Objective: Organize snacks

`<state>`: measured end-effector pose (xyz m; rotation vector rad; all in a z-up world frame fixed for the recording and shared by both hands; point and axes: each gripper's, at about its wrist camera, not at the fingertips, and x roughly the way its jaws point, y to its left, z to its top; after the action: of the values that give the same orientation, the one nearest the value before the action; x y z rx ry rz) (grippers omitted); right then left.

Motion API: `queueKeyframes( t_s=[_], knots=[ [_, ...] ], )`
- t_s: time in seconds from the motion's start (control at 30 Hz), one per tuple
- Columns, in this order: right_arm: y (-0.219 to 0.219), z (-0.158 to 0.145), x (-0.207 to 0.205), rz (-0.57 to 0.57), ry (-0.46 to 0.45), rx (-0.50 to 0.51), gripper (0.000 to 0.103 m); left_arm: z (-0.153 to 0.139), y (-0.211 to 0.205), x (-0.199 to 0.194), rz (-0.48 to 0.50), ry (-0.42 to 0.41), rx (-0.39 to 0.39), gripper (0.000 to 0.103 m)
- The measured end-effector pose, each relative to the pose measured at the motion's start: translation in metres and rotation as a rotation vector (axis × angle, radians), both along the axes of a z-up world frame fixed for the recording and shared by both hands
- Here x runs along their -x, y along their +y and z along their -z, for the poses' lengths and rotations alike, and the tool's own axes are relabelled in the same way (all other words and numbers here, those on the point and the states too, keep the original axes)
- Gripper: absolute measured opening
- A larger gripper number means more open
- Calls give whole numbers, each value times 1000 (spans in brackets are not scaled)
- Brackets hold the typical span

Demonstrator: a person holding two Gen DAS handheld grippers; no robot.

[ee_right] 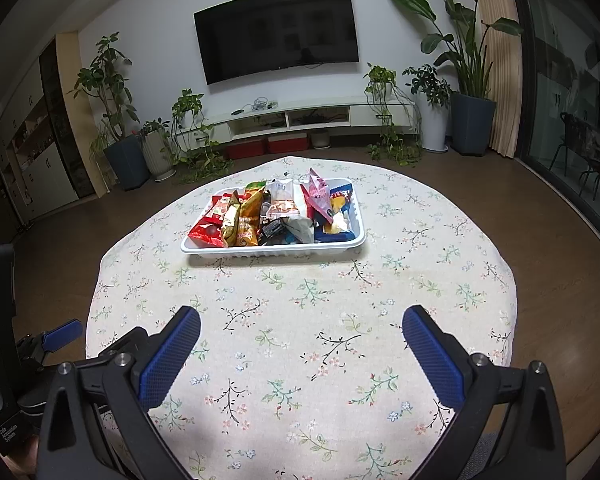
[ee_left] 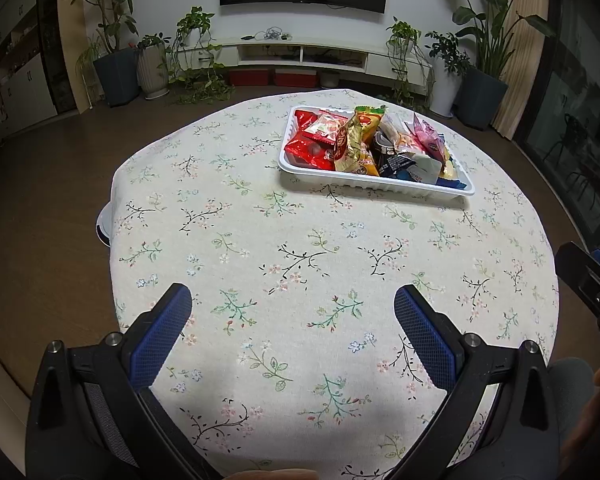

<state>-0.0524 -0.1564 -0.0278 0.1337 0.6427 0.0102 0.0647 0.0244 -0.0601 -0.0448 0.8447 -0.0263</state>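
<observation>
- The left gripper point(ee_left: 292, 300) was seen nearest in its own wrist view, its blue-padded fingers point(ee_left: 162, 336) spread wide with nothing between them, only the near part of the tablecloth below.
- The right gripper point(ee_right: 300, 322) was likewise held over the near edge of the table, its jaws set wide apart and nothing gripped between its blue pads point(ee_right: 434, 356).
- Each gripper was caught at the edge of the other's view, the two held side by side and apart.
- A round table was covered by a cream floral tablecloth point(ee_right: 300, 300), and its near and middle parts were bare of any packet.
- Toward the far side of the table a white plastic tray point(ee_right: 274, 250) was placed, well apart from both grippers.
- The snacks point(ee_right: 276, 216) were piled inside the tray: a red packet point(ee_right: 204, 234) at the left end, a gold and orange packet point(ee_right: 246, 216) beside it, a pink packet point(ee_right: 318, 196) standing toward the right, and blue wrappers at the right end.
- Beyond the table, brown floor was seen, then a low white TV cabinet point(ee_right: 300, 118) with two red boxes point(ee_right: 268, 146) beneath it.
- Potted plants point(ee_right: 116, 120) were ranged at both sides of the cabinet.
- A dark television point(ee_right: 278, 32) was mounted on the far white wall.
</observation>
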Motion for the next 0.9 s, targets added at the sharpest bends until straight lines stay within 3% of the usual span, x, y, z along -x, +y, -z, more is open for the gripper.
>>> queueKeyframes(
  t_s=[0.9],
  knots=[
    [2, 5, 5, -2, 9, -2, 103, 3, 1, 1, 3, 3, -7, 103]
  ],
)
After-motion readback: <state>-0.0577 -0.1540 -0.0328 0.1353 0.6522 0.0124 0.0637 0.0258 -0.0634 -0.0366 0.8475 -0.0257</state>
